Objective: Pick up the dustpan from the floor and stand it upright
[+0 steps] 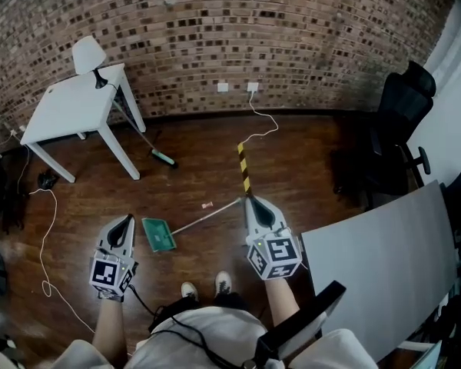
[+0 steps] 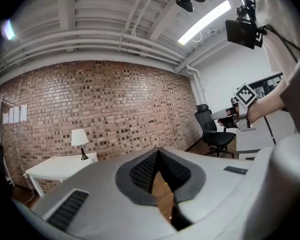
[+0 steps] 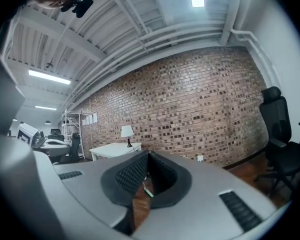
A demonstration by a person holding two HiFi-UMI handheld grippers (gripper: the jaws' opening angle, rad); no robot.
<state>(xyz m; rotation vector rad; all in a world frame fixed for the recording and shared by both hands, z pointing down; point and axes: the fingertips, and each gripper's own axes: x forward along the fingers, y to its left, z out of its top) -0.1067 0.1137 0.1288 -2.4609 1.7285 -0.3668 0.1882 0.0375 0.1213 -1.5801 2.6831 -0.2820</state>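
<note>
The green dustpan (image 1: 159,234) lies flat on the wooden floor, and its long pale handle (image 1: 207,214) runs up and to the right. My left gripper (image 1: 128,220) hovers just left of the pan with nothing between its jaws. The tip of my right gripper (image 1: 251,201) is near the far end of the handle; I cannot tell whether it touches. In the left gripper view the left gripper (image 2: 157,154) points at the brick wall, jaws meeting at the tip. The right gripper (image 3: 148,155) in its own view looks the same, shut on nothing.
A white table (image 1: 77,102) with a lamp stands at the back left, and a green-headed broom (image 1: 164,157) leans by it. A black office chair (image 1: 396,121) and a grey desk (image 1: 384,256) fill the right. Cables (image 1: 46,229) trail on the left floor. A yellow-black striped strip (image 1: 244,166) lies ahead.
</note>
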